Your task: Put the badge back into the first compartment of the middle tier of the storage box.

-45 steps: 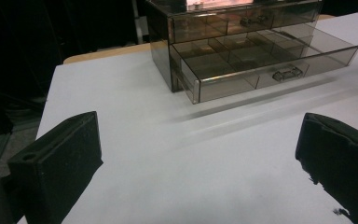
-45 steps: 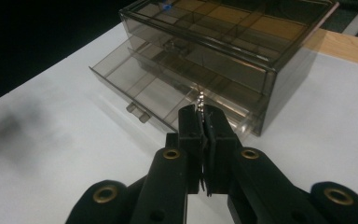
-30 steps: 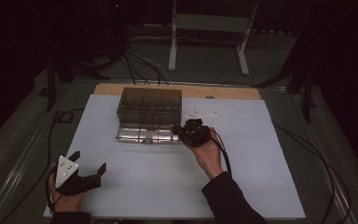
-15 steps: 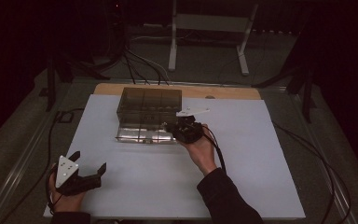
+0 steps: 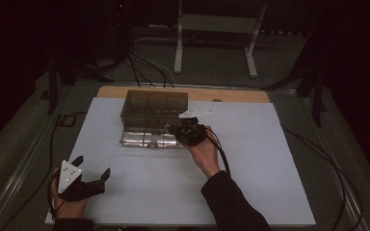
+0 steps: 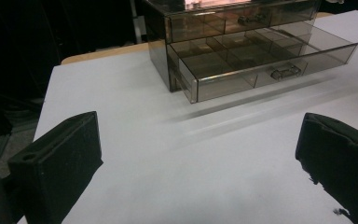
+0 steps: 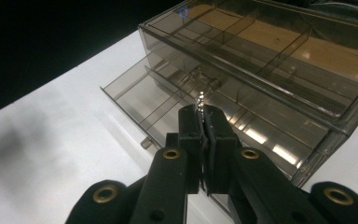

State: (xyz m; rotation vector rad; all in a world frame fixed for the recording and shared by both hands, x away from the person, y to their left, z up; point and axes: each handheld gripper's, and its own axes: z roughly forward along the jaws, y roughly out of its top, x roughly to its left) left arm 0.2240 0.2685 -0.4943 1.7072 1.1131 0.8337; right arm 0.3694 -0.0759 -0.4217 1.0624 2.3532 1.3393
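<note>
The right gripper (image 7: pixel 201 108) is squeezed shut on a tiny shiny metal thing (image 7: pixel 200 99) — too small to say what it is. It hangs at the jaw tips, right over the pulled-out bottom drawer (image 7: pixel 168 100) of a see-through smoky plastic drawer box (image 5: pixel 154 107). The box sits just past the jaws. The left gripper (image 5: pixel 92 174) has its jaws wide apart with nothing between them — it rests low on the white table (image 5: pixel 250 163), well away from the box, which lies ahead of it.
</note>
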